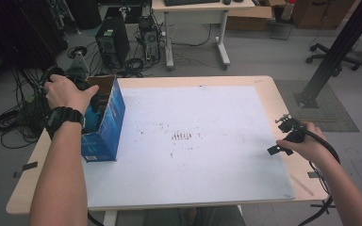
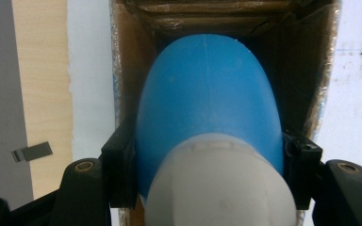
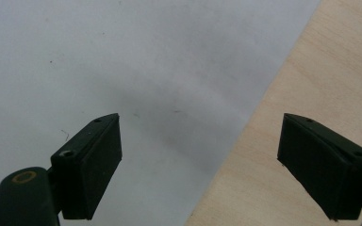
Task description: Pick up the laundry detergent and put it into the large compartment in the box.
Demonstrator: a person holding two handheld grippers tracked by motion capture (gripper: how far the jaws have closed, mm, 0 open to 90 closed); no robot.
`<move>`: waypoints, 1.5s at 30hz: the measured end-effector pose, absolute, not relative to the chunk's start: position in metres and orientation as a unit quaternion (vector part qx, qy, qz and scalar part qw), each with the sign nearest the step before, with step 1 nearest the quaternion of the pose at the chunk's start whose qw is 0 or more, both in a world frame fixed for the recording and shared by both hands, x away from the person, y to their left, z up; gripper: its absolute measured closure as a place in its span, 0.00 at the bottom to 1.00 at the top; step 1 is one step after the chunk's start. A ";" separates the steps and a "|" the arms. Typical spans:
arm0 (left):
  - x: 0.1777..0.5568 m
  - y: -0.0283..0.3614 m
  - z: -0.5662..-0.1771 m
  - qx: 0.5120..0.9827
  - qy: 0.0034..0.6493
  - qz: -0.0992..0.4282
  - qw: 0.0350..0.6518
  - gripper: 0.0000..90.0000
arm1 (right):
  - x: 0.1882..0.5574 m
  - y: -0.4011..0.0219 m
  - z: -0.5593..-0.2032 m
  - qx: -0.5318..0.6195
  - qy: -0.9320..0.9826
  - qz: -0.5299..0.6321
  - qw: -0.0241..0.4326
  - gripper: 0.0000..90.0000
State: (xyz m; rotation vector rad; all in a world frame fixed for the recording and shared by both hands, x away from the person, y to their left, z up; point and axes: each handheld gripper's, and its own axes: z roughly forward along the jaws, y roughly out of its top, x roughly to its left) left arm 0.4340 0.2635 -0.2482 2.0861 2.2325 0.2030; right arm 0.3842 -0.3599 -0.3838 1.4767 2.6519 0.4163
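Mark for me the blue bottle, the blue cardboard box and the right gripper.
blue bottle [image 2: 207, 94], left gripper view, on its rounded blue body between the jaws.
blue cardboard box [image 1: 111, 125], high view, on its blue side wall.
right gripper [image 3: 200, 160], right gripper view, midway between its open fingertips.

Left gripper jaws clamped, right gripper jaws apart.

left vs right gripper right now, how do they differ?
The left gripper is shut on the blue bottle; the right gripper stands open with nothing between its jaws.
The left gripper points down into the blue box; the right gripper hangs over the edge of the white mat and the bare wooden table.
Both have black jaws and are hand-held.
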 end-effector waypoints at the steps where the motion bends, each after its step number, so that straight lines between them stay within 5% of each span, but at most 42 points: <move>1: 0.434 0.264 -0.250 0.681 0.728 0.066 0.040 0.42 | 0.384 -0.360 -0.384 0.481 0.865 0.135 0.039 0.16; 45: 0.436 0.263 -0.279 0.683 0.729 0.042 0.032 0.42 | 0.382 -0.360 -0.389 0.483 0.865 0.130 0.035 0.16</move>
